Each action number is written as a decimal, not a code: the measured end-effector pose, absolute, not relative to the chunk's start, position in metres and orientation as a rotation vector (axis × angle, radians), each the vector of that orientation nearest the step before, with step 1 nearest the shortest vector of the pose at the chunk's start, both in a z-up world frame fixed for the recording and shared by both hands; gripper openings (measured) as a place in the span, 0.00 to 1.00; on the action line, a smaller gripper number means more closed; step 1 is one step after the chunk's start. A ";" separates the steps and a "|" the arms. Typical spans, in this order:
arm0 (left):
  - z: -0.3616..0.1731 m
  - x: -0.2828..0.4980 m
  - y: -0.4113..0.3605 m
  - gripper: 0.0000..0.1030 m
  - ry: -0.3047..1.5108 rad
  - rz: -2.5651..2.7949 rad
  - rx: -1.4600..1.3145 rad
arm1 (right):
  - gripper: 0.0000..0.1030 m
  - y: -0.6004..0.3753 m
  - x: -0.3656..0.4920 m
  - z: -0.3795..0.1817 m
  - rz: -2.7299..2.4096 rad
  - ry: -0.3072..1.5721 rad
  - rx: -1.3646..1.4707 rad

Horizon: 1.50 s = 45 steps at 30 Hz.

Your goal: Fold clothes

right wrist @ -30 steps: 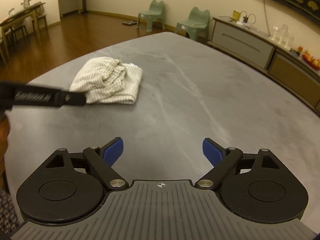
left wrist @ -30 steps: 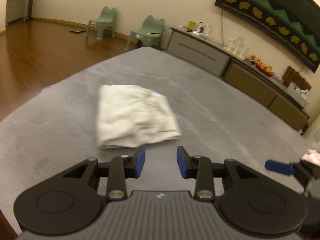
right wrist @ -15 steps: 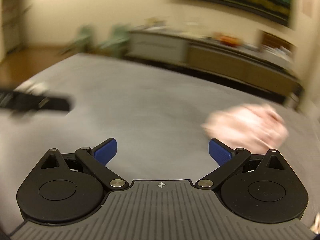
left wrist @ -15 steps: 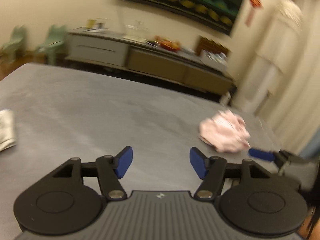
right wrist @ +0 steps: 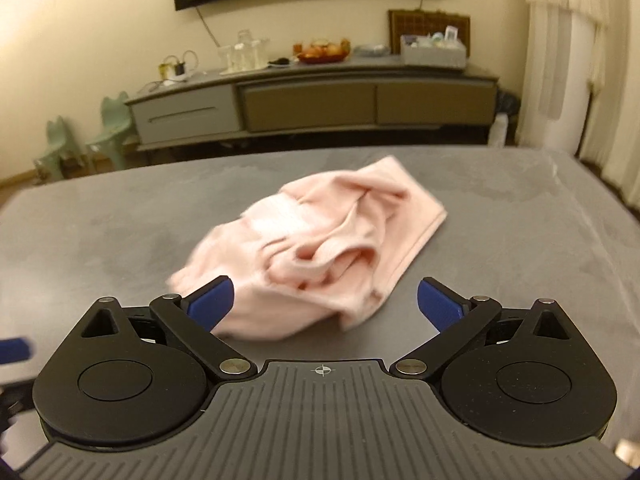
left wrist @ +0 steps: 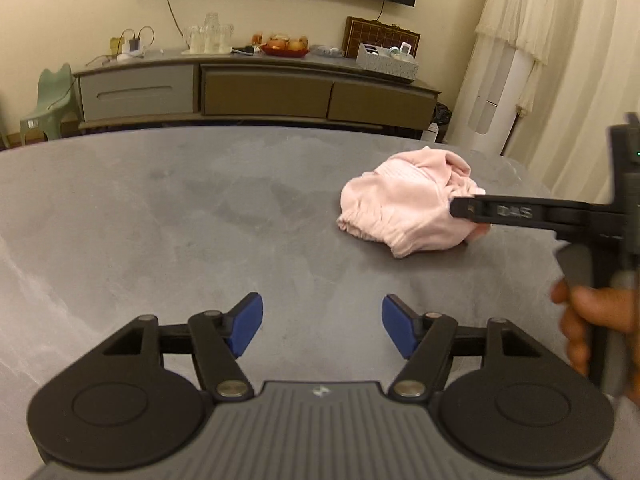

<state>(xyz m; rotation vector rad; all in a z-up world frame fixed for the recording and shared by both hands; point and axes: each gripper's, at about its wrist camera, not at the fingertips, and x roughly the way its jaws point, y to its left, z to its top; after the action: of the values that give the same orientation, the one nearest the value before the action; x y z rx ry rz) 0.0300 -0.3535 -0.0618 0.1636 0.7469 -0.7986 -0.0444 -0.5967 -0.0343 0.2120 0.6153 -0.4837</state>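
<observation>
I see the crumpled pale-pink knit garment (right wrist: 320, 248) lying on the grey worktop (left wrist: 160, 208). My right gripper (right wrist: 324, 300) hovers spread wide just before it, gripping nothing. My left gripper (left wrist: 322, 328) hangs half-spread and empty, well left of the garment.

One crumpled pink garment (right wrist: 316, 248) just ahead of the right hand-held gripper (right wrist: 324, 302). Two hand-held grippers, left hand-held gripper (left wrist: 322, 328) included, both with jaws apart. One grey tabletop (left wrist: 160, 216). Beyond, one long sideboard (left wrist: 256, 92), two green chairs (right wrist: 108, 132).
</observation>
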 end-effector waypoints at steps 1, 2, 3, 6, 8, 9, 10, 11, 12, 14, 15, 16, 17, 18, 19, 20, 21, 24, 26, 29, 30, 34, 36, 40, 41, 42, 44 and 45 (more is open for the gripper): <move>-0.062 0.029 -0.353 0.65 0.744 -0.802 0.169 | 0.96 -0.598 -0.039 -0.039 -0.460 0.621 0.208; -0.062 0.028 -0.353 0.65 0.742 -0.805 0.174 | 0.87 -0.600 -0.034 -0.045 -0.437 0.626 0.204; -0.061 0.027 -0.353 0.65 0.740 -0.807 0.177 | 0.61 -0.601 -0.028 -0.050 -0.412 0.638 0.206; -0.057 0.030 -0.348 0.65 0.742 -0.801 0.152 | 0.20 -0.601 -0.017 -0.057 -0.321 0.706 0.265; -0.053 0.038 -0.340 0.65 0.744 -0.776 0.100 | 0.16 -0.588 -0.016 -0.047 -0.236 0.718 0.304; -0.051 0.045 -0.334 0.65 0.750 -0.757 0.058 | 0.16 -0.579 -0.018 -0.041 -0.171 0.714 0.354; -0.049 0.052 -0.327 0.65 0.759 -0.739 0.017 | 0.15 -0.568 -0.020 -0.036 -0.093 0.717 0.408; -0.048 0.060 -0.320 0.67 0.776 -0.721 -0.024 | 0.15 -0.558 -0.022 -0.032 -0.014 0.719 0.462; -0.048 0.069 -0.313 0.68 0.794 -0.704 -0.061 | 0.16 -0.546 -0.025 -0.028 0.064 0.722 0.509; -0.051 0.081 -0.303 0.68 0.832 -0.673 -0.092 | 0.38 -0.525 -0.034 -0.023 0.141 0.734 0.480; -0.053 0.087 -0.298 0.68 0.849 -0.659 -0.100 | 0.63 -0.517 -0.039 -0.020 0.145 0.739 0.440; -0.055 0.091 -0.295 0.68 0.863 -0.646 -0.103 | 0.71 -0.515 -0.044 -0.015 0.112 0.735 0.382; -0.056 0.094 -0.292 0.68 0.866 -0.637 -0.096 | 0.76 -0.516 -0.049 -0.009 0.076 0.712 0.314; -0.057 0.097 -0.291 0.68 0.865 -0.630 -0.087 | 0.78 -0.519 -0.053 -0.004 0.035 0.686 0.257; -0.056 0.100 -0.291 0.68 0.856 -0.626 -0.074 | 0.79 -0.524 -0.055 0.000 -0.014 0.663 0.223; -0.055 0.104 -0.292 0.68 0.844 -0.621 -0.055 | 0.82 -0.530 -0.053 0.001 -0.062 0.645 0.210; -0.054 0.109 -0.297 0.68 0.820 -0.612 -0.013 | 0.83 -0.534 -0.048 -0.001 -0.087 0.637 0.217; -0.052 0.119 -0.321 0.69 0.717 -0.597 0.184 | 0.81 -0.533 -0.020 -0.020 -0.069 0.663 0.234; -0.063 0.124 -0.340 0.68 0.691 -0.614 0.319 | 0.79 -0.526 -0.002 -0.037 -0.036 0.702 0.226; -0.081 0.123 -0.353 0.41 0.668 -0.649 0.386 | 0.25 -0.530 0.007 -0.056 -0.073 0.774 0.215; -0.081 0.120 -0.354 0.31 0.655 -0.644 0.392 | 0.20 -0.533 0.007 -0.059 -0.096 0.786 0.215; -0.065 0.122 -0.336 0.20 0.661 -0.552 0.306 | 0.10 -0.563 -0.023 -0.030 -0.251 0.686 0.260; -0.051 0.122 -0.315 0.20 0.689 -0.514 0.214 | 0.10 -0.577 -0.047 -0.019 -0.331 0.636 0.312; -0.042 0.107 -0.282 0.27 0.818 -0.589 0.156 | 0.27 -0.595 -0.088 -0.027 -0.427 0.706 0.392; -0.042 0.102 -0.275 0.29 0.851 -0.631 0.155 | 0.46 -0.597 -0.089 -0.037 -0.434 0.774 0.377; -0.038 0.099 -0.269 0.29 0.844 -0.648 0.149 | 0.55 -0.598 -0.088 -0.045 -0.454 0.820 0.353; -0.026 0.095 -0.260 0.36 0.776 -0.668 0.153 | 0.57 -0.598 -0.089 -0.046 -0.494 0.825 0.314; -0.021 0.097 -0.256 0.41 0.737 -0.670 0.160 | 0.68 -0.598 -0.091 -0.041 -0.493 0.794 0.324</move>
<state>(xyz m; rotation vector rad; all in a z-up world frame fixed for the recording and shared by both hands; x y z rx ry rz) 0.0972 -0.2561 -0.0211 0.1600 0.7367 -0.6695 -0.0910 -0.5981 -0.0412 0.3244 0.7940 -0.4931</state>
